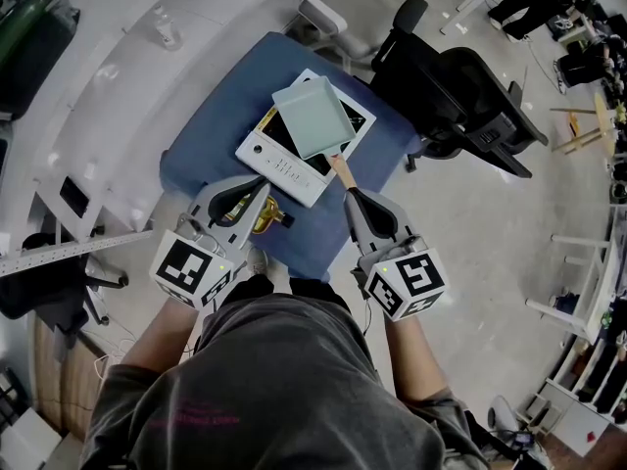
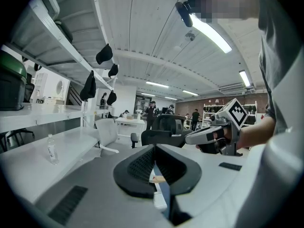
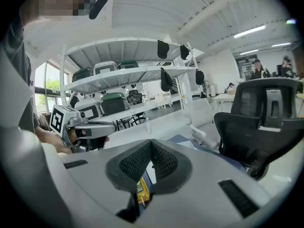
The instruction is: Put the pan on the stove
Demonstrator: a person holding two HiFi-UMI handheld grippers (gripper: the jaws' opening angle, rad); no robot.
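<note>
Two hand-held grippers (image 1: 253, 192) (image 1: 350, 196), one pan (image 1: 312, 116)

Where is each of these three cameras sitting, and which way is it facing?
Head view: on the person's head, facing steeply down at the pan and the stove; torso, forearms, left gripper and right gripper show.
Left gripper view: on the left gripper, facing the black chair; the right forearm shows.
Right gripper view: on the right gripper, facing the shelves; the left hand shows.
Both gripper views share that chair.
</note>
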